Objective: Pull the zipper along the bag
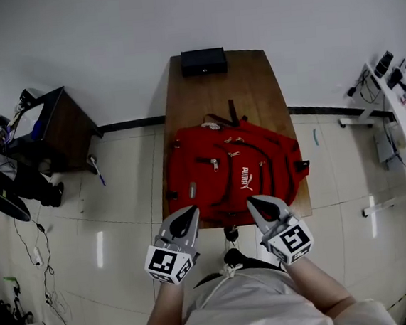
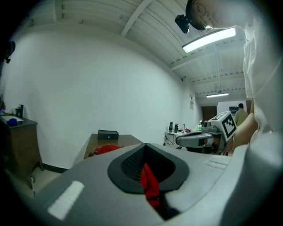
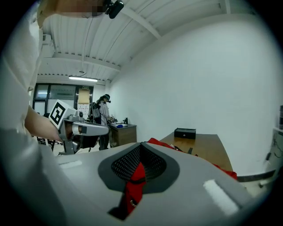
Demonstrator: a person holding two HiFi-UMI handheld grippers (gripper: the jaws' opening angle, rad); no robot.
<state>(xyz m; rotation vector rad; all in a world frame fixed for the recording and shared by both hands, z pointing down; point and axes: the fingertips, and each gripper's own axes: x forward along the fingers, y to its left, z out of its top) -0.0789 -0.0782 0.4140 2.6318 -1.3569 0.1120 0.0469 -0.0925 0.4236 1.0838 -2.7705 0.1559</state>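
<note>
white "puma" lettering (image 1: 246, 177) reads on the red backpack (image 1: 219, 185), which lies flat on the wooden counter (image 1: 252, 82). both hands point nearly level at the backpack's near edge. the left claw (image 1: 187, 215) and right claw (image 1: 258, 204) each have jaws together, holding nothing. a black box (image 1: 203, 61) sits at the counter's far end.

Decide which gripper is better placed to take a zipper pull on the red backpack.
Probably left: the left gripper hangs nearest the pale pull on the backpack; the right gripper is farther.
</note>
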